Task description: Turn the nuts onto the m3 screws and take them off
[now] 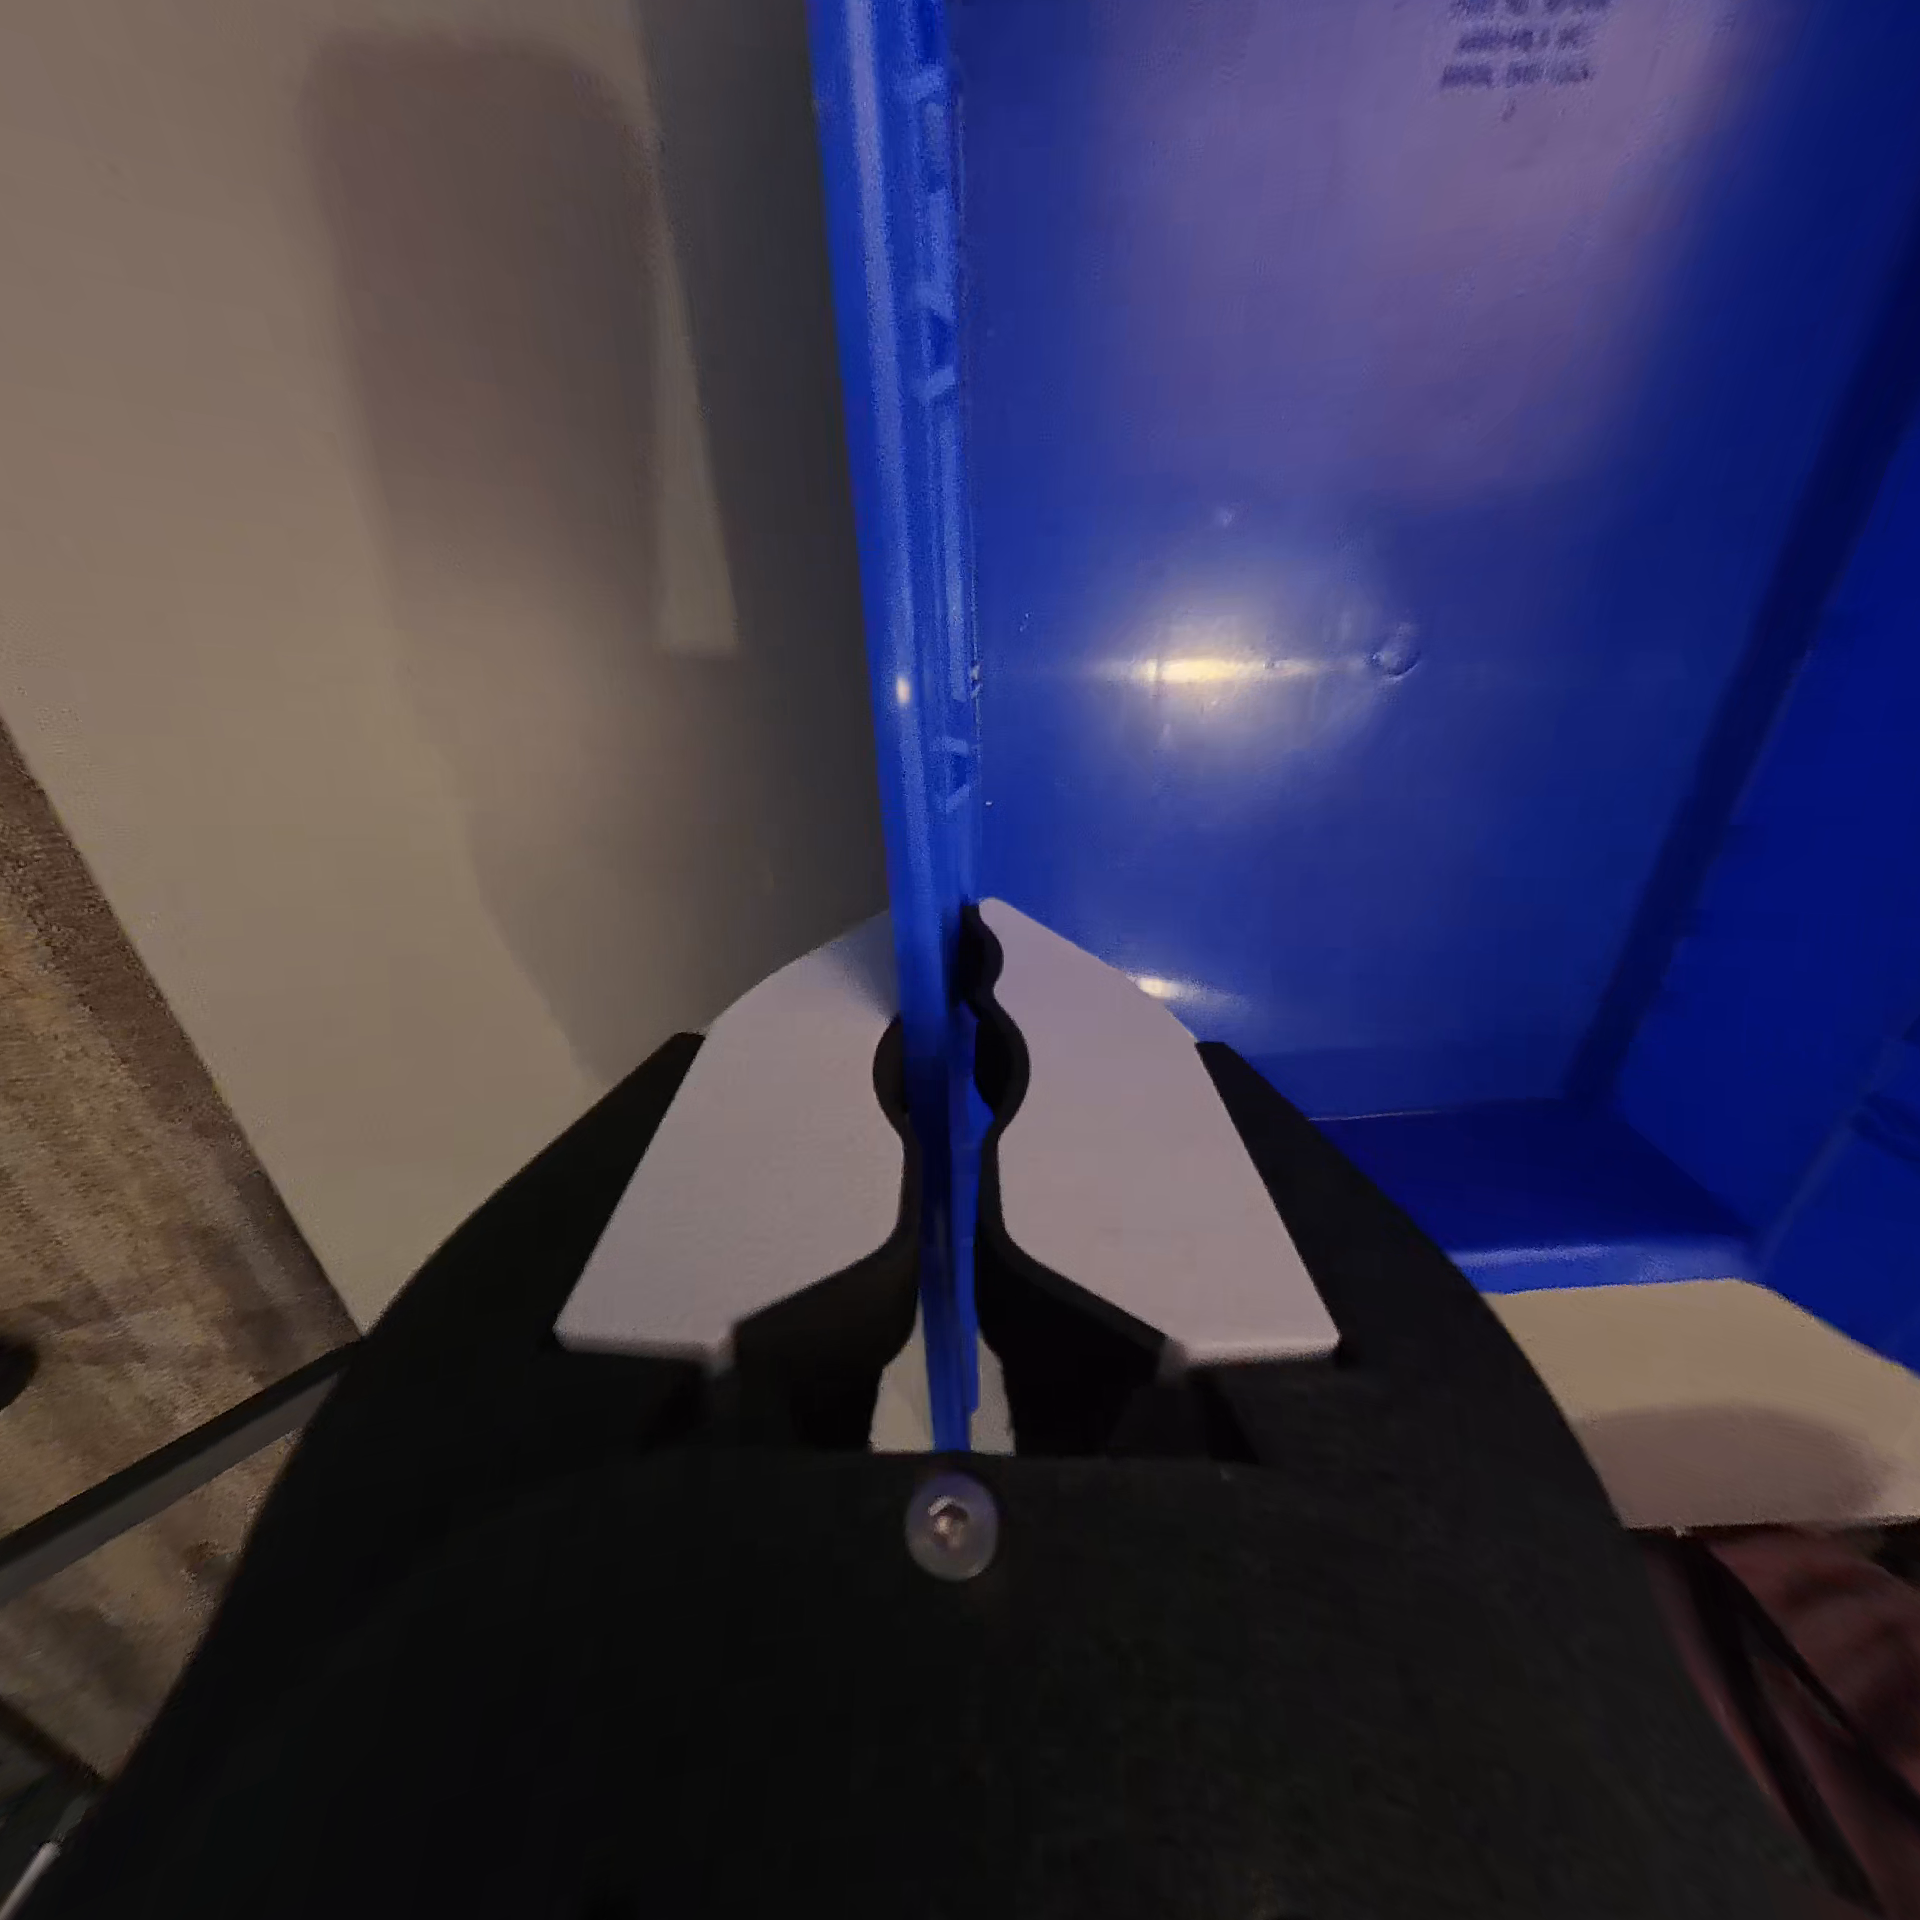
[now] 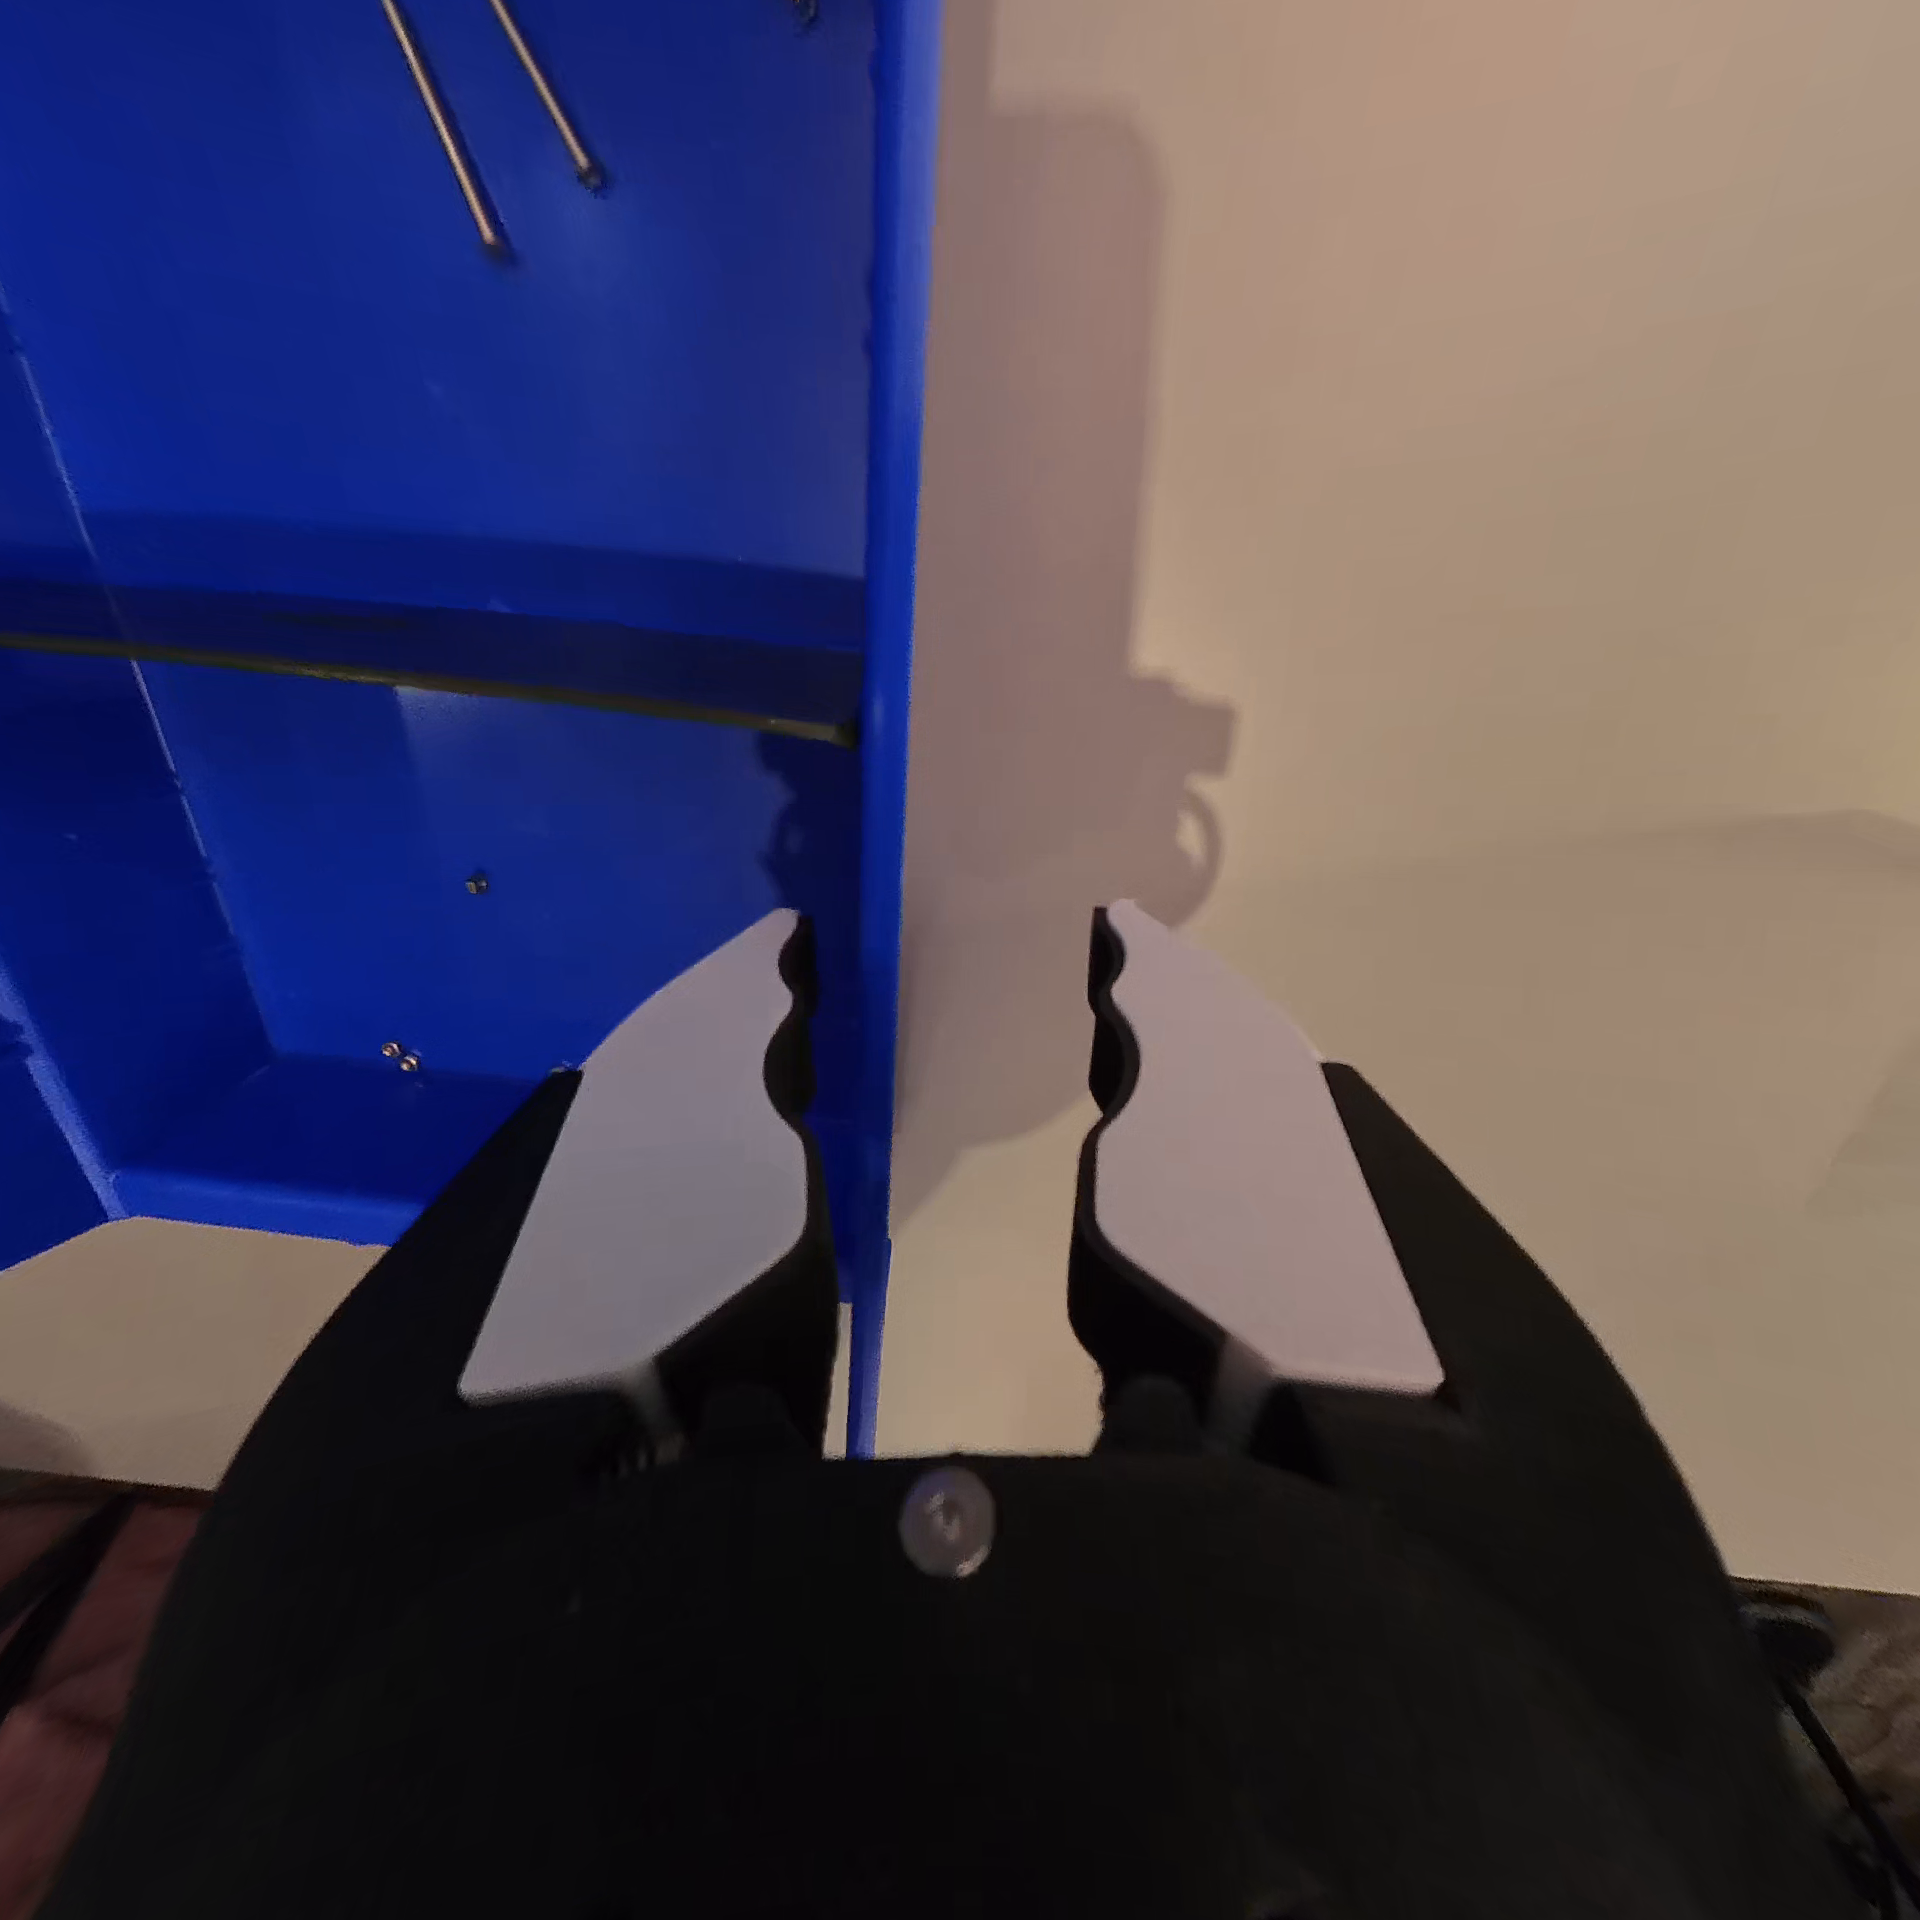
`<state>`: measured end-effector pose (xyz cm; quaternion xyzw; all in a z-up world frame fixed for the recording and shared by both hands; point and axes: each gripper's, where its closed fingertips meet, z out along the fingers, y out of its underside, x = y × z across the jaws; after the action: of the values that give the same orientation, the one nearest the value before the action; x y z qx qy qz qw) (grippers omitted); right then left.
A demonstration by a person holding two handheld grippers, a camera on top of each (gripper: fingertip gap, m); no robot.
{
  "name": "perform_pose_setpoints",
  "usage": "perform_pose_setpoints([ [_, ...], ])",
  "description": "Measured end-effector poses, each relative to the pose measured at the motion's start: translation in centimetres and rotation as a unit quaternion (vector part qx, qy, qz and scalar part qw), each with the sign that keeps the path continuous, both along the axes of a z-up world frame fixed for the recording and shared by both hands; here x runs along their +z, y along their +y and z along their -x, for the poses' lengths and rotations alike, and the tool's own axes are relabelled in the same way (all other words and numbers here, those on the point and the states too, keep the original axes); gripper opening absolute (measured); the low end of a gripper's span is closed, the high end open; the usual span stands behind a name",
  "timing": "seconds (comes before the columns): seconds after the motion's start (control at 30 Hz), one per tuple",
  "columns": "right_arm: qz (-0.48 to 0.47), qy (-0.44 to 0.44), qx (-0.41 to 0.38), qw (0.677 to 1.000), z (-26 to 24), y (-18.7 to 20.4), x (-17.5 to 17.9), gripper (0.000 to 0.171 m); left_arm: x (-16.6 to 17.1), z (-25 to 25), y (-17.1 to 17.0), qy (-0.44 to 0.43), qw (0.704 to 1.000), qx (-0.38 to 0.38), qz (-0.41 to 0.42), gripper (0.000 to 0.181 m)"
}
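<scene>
Our left hand-held gripper is pinched on the left wall of the blue bin, while our right hand-held gripper is spread wide astride the bin's right wall. From the right one, the long m3 screws lie ahead and to the left, pointing away from us; the tiny nuts sit nearer, just left of its inner finger. We judge the right one closer; bin walls crowd it, and open tabletop lies to its right.

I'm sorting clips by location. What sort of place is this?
Probably an indoor workbench: a pale tabletop, a blue parts bin holding long screws and small nuts, carpet below.
</scene>
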<state>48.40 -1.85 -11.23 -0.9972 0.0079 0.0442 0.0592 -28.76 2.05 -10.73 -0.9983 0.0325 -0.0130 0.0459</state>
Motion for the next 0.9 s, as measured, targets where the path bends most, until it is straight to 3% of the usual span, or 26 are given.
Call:
perform_pose_setpoints([
  [0.13,0.026,0.029,0.002,0.999,0.6,-0.4,-1.2,0.036,-0.1,-3.7,-0.9,0.0,0.999,-0.04,0.025,0.006],
  [0.2,0.038,0.074,0.003,0.996,1.8,-0.5,-1.4,0.009,-0.1,-5.4,-1.1,0.034,0.997,-0.065,0.029,0.012],
  [0.3,0.052,0.064,-0.006,0.997,1.9,-0.5,-1.7,0.008,-0.1,-8.1,-1.1,0.089,0.991,-0.101,0.023,0.022],
  [0.43,0.062,0.022,0.011,0.998,2.4,-0.5,-1.8,0.007,-0.2,-12.7,-0.8,0.096,0.984,-0.151,-0.002,0.026],
  [0.6,0.065,0.026,0.063,0.996,6.8,0.1,-1.7,0.009,-0.8,-15.5,-0.8,0.167,0.962,-0.217,-0.014,0.048],
  [0.9,0.062,0.025,0.112,0.991,13.7,0.9,-1.8,0.01,-0.9,-19.7,-1.0,0.112,0.959,-0.256,-0.045,0.054],
])
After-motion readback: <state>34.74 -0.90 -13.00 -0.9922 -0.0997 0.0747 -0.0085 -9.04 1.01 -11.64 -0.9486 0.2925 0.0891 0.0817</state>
